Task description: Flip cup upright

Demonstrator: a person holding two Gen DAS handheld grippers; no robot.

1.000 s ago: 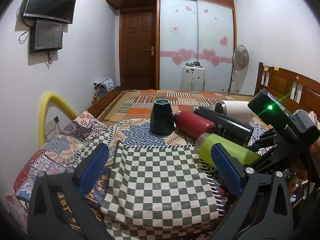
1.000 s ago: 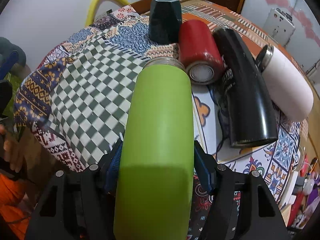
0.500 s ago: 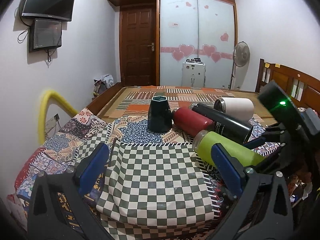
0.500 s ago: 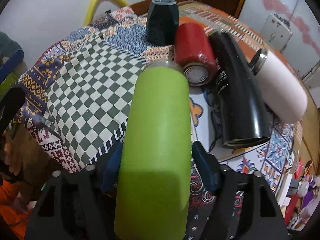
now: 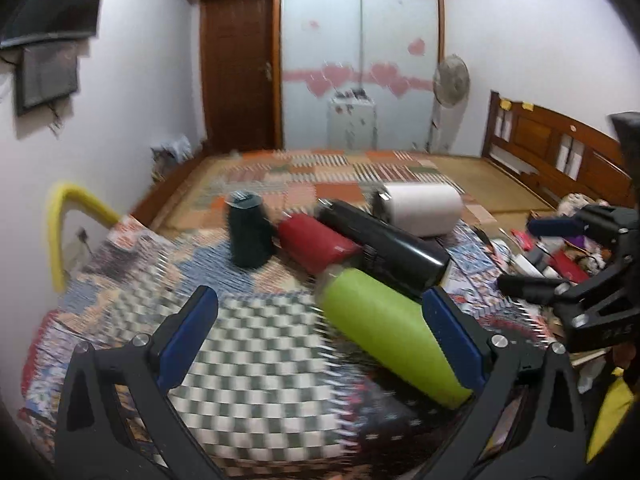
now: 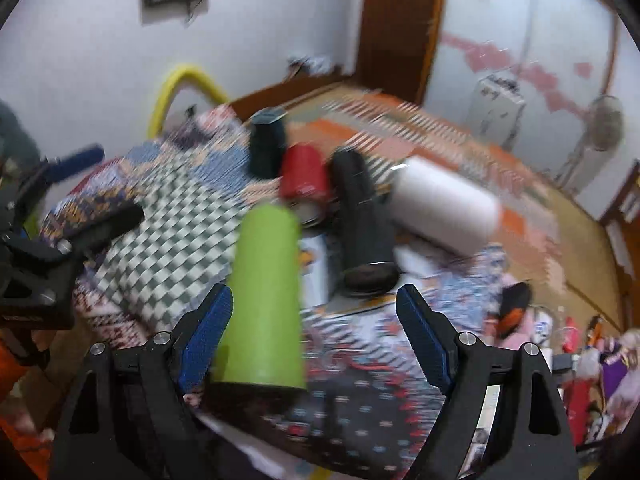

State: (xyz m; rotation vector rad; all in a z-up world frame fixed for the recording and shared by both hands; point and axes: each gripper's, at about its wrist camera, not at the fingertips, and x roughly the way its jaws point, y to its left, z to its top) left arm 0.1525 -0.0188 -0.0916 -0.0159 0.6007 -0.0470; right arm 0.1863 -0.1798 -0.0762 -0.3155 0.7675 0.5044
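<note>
Right now the right tool (image 6: 314, 334) has its two blue pads spread wide apart. The green cup (image 6: 264, 296) lies on its side between them, close to the left pad (image 6: 206, 336) and well away from the right pad. Whether that pad touches the cup is hard to tell, because the picture is blurry. The cup's flat end is nearest the tool and its other end points away.

The left tool (image 5: 320, 336) is spread wide too and pinches nothing. The green cup (image 5: 392, 332) lies just past its right pad (image 5: 452, 336), and the checkered cloth (image 5: 256, 364) lies between the two pads.

Just past the green cup, a red cup (image 6: 304, 174) and a black bottle (image 6: 362, 216) lie on their sides, next to each other. A white bottle (image 6: 444, 206) lies to the right of the black one. A dark green cup (image 6: 267, 146) stands farther off, beside the red one. All of them rest on the patterned bed (image 5: 132, 256).
</note>
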